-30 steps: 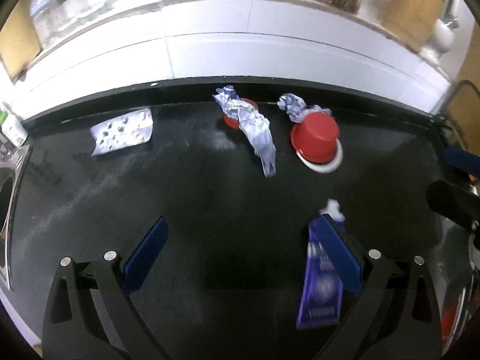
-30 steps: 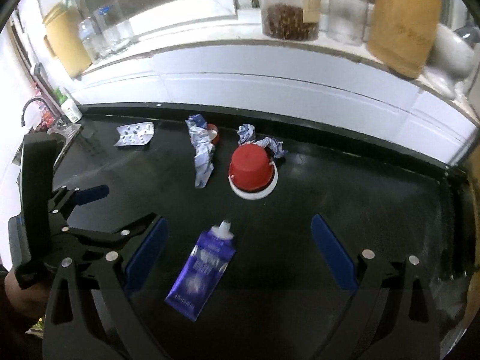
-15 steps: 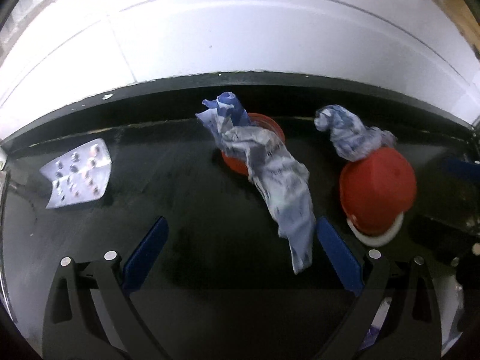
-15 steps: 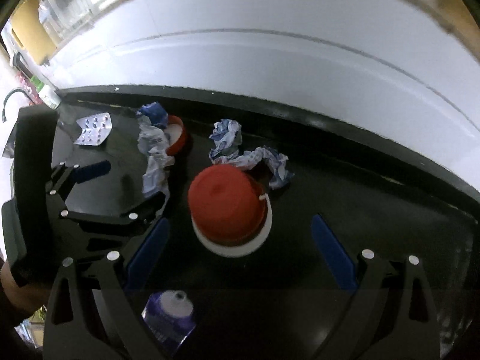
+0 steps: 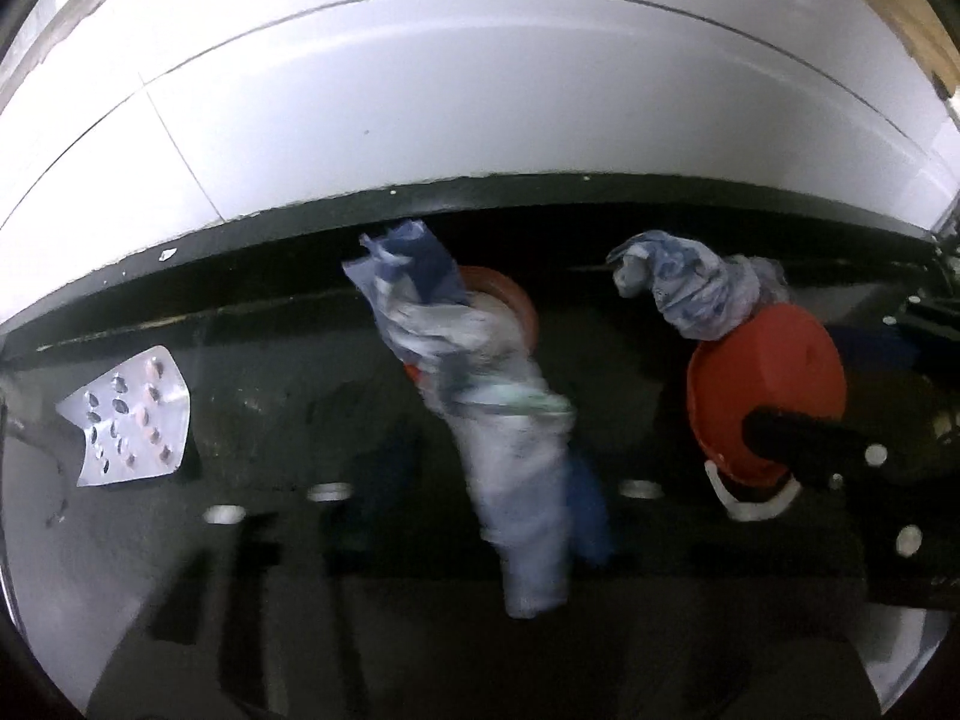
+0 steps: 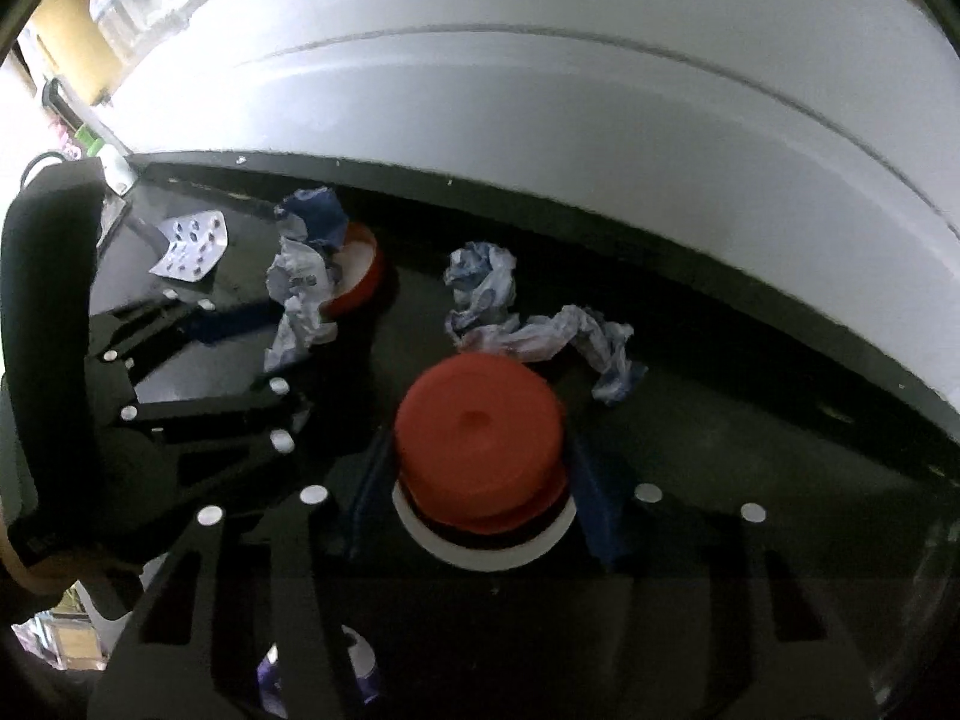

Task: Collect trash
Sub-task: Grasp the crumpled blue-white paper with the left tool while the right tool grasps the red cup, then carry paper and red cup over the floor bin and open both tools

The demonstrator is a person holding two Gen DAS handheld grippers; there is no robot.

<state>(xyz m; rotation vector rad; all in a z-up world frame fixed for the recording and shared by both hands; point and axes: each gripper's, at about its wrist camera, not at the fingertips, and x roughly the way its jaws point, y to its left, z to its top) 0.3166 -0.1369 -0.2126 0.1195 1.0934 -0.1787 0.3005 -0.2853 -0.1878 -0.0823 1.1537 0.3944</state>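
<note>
A long crumpled white-and-blue wrapper (image 5: 516, 450) lies on the black counter (image 5: 270, 420), its far end on a small red lid (image 5: 510, 300). My left gripper (image 5: 486, 486) straddles it; the blurred jaws are closing, the right pad is against the wrapper and a gap remains on the left. An upside-down red cup (image 6: 480, 426) stands on its white rim. My right gripper (image 6: 480, 492) has a blue pad against each side of the cup, its jaws closing. One black finger of the right gripper crosses the red cup (image 5: 768, 372) in the left wrist view.
A silver blister pack (image 5: 129, 420) lies at the left. A second crumpled wrapper (image 6: 540, 342) lies just behind the cup. A purple pouch (image 6: 360, 660) lies near me under the right gripper. The white tiled wall (image 5: 480, 90) rises right behind the counter.
Both grippers have come forward and down onto the trash. The left jaws have narrowed around the long wrapper and the right jaws around the red cup. The pouch has left the left view.
</note>
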